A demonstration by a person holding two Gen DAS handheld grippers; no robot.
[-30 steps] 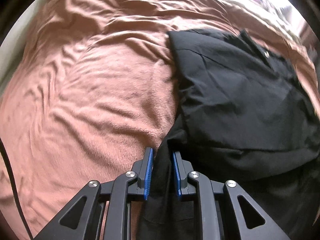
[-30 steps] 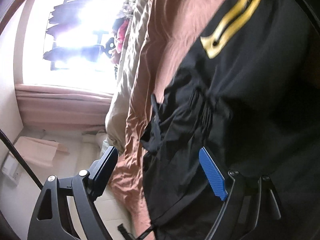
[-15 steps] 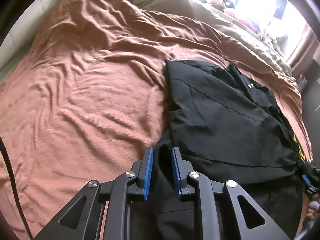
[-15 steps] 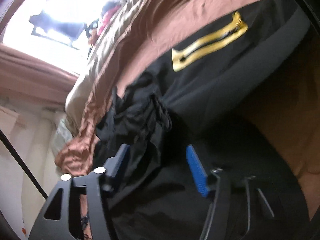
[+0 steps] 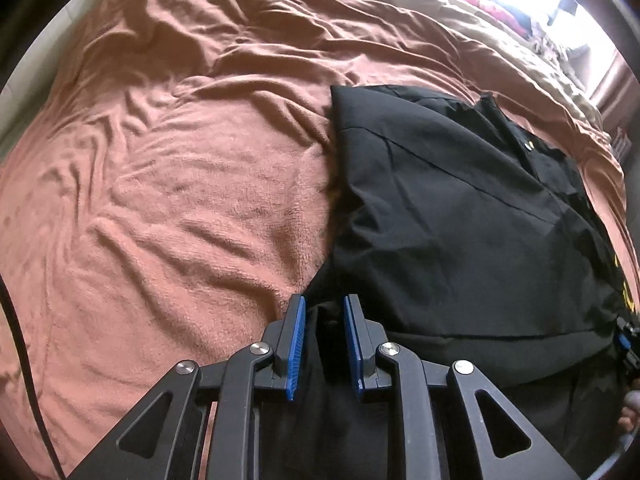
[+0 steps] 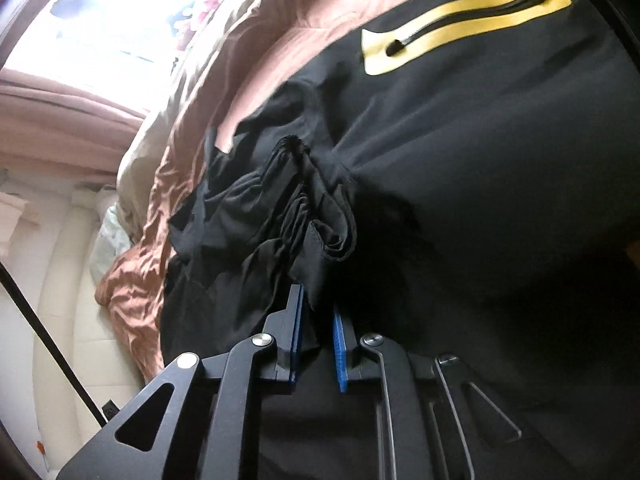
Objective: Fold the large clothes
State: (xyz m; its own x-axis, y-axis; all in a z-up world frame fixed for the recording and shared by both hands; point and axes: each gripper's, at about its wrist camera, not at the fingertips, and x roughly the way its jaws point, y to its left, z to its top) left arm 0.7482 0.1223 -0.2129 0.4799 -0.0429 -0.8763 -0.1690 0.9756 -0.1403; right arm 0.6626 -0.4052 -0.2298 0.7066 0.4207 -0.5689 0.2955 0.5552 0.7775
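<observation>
The garment point(image 5: 452, 216) is plain black all over, a deep matt black with no print across its broad panels. Near the upper right of the right wrist view it carries a mustard-gold patch point(image 6: 460, 32) shaped like a curved band, with a thin black zip line running through its middle. The blanket point(image 5: 180, 184) beneath is a rusty salmon pink, plain and unpatterned. Beyond it, towards the upper right of the left wrist view, lies a beige-tan cover point(image 5: 472, 28). Both grippers are black with bright blue pads point(image 5: 298, 344), the left gripper point(image 5: 325, 340) and the right gripper point(image 6: 318, 334) alike. The curtain point(image 6: 60, 120) at left is dusty pink.
</observation>
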